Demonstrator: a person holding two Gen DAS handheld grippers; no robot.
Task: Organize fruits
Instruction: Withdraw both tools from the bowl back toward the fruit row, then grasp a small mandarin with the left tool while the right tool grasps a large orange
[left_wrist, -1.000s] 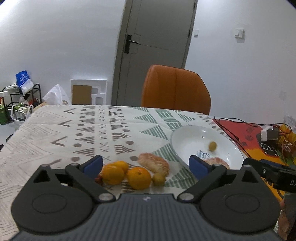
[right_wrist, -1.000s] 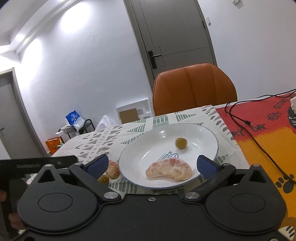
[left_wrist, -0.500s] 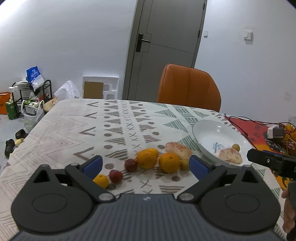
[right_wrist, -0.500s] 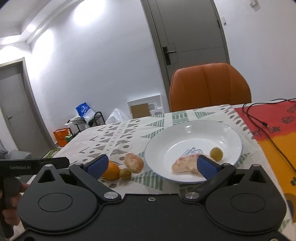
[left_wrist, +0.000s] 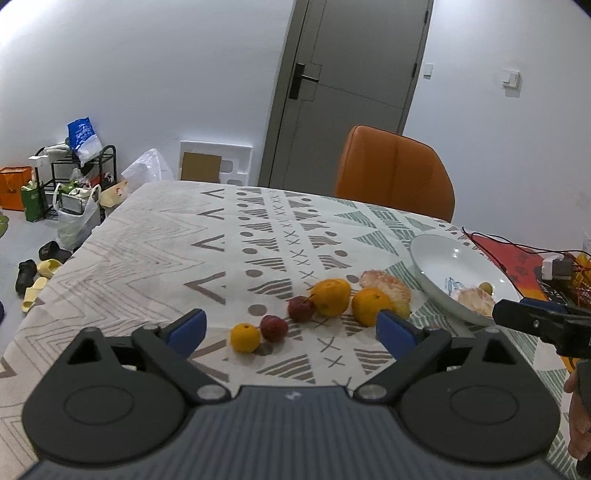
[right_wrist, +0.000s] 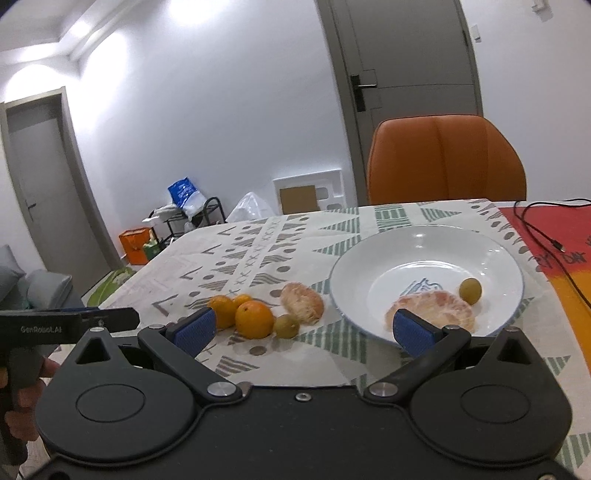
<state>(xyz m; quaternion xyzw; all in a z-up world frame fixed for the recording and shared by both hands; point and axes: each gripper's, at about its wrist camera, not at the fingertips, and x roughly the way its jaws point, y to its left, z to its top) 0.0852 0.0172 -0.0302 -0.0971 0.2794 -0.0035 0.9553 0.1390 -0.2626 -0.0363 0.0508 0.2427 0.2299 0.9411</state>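
Both jaws spread wide and empty: left gripper (left_wrist: 291, 328) above loose oranges (left_wrist: 330, 297) and red fruits (left_wrist: 274, 328), right gripper (right_wrist: 301, 326) near the white plate (right_wrist: 495, 243). Patterned tablecloth (left_wrist: 155, 236) underneath, orange chair (right_wrist: 443, 158) and grey door (left_wrist: 347, 85) beyond. On the plate, a peeled citrus piece (right_wrist: 432, 306) beside a green fruit (right_wrist: 470, 290); another peeled piece (right_wrist: 301, 306) left of the rim
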